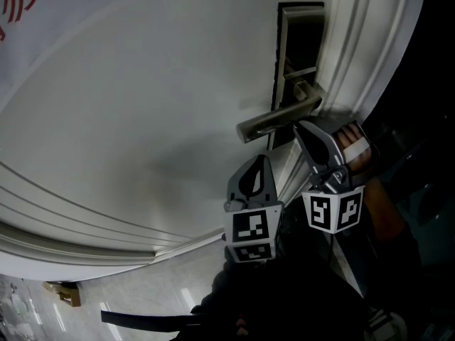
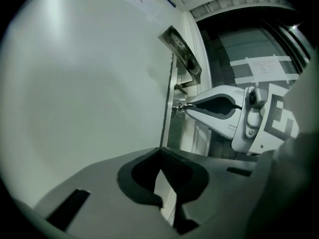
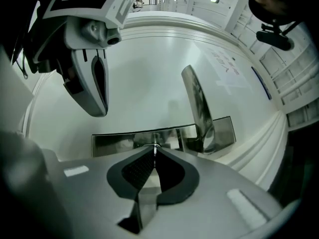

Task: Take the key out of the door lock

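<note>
A white door [image 1: 142, 105] fills the scene, with its metal lock plate [image 3: 114, 139] at the far right edge and the lever handle [image 1: 277, 118] reaching left across it. The right gripper [image 3: 155, 151] is pressed up to the plate just beside the lever, and its jaws are clamped on the thin metal key [image 2: 180, 106]. From the left gripper view the key appears to sit in the keyhole, so it is not yet out. The left gripper [image 2: 161, 151] hangs nearer the person, apart from the plate, with its jaws brought together on nothing.

The step in hand looks to be the withdrawal itself. Done well, the pull would run straight back along the key's own line, square to the plate, with the pinch kept firm so the slim blade cannot slip through the pads. Any sideways lean could bind the key in the cylinder. If it resists, it may need a small turn back to its release position before the pull. The lever is close beside the right gripper, so the retreat should steer clear of it. The left gripper seems best kept where it is, out of the path.
</note>
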Action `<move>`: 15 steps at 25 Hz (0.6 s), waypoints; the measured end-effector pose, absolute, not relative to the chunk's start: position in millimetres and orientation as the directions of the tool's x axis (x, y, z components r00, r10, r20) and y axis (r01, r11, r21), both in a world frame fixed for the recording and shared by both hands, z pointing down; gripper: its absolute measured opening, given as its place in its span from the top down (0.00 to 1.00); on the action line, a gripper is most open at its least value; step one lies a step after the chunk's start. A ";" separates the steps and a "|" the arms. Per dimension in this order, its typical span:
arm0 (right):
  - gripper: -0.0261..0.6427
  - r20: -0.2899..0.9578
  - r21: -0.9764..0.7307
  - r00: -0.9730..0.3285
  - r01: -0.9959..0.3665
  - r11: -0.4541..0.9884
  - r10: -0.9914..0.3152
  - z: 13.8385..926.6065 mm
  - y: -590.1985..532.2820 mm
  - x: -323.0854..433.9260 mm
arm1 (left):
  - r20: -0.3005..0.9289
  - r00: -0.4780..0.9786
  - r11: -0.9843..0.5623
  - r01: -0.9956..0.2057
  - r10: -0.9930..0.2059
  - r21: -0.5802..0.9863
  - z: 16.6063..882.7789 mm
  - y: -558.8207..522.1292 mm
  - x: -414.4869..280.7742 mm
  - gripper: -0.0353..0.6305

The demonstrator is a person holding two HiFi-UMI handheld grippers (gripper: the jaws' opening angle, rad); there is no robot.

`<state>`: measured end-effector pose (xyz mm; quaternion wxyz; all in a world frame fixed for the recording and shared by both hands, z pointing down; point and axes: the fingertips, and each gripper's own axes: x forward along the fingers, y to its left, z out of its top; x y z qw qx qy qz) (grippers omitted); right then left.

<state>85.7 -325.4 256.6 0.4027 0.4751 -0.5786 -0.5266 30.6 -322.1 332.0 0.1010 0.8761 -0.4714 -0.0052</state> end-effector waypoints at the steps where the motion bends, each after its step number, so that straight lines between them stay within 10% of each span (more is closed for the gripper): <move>1: 0.94 -0.032 0.993 -0.225 -0.118 -0.006 -0.974 256.7 -325.3 85.7 | 0.086 0.555 -0.534 -0.825 -0.828 0.182 331.8 -322.2 30.5 0.95; 15: 0.94 -0.023 0.994 -0.226 -0.112 0.003 -0.974 256.4 -325.5 86.4 | 0.081 0.552 -0.530 -0.826 -0.830 0.191 333.0 -325.8 29.3 0.95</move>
